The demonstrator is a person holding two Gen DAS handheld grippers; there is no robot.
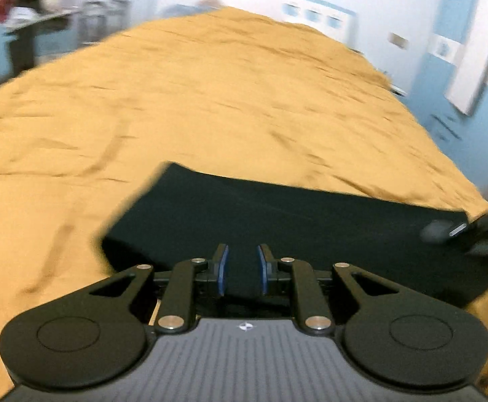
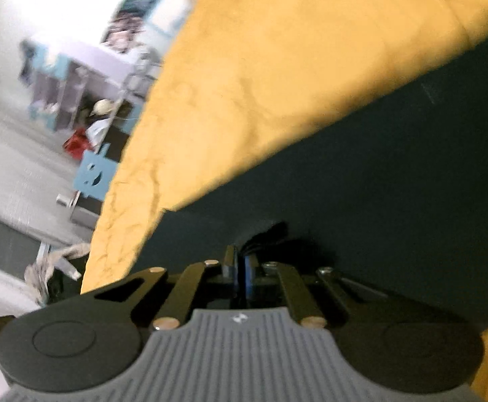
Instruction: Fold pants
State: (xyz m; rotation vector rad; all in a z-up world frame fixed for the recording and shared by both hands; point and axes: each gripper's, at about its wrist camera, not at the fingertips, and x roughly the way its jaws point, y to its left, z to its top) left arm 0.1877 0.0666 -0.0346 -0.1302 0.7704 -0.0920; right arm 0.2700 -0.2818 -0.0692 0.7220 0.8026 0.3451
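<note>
Currently the pants [image 1: 277, 227] lie flat as a dark panel near the bed's [image 1: 210, 100] front edge. Left claw [image 1: 242, 269] stands slightly apart, empty. Right claw [image 2: 240, 276] is pressed together, possibly pinching fabric. Further folds likely remain.

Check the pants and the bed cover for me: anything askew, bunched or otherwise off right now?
Nothing stands out. The dark pants lie flat on the mustard bed cover, which is only lightly wrinkled. A small dark bunch of something sits by the right gripper; the blur hides what it is.
</note>
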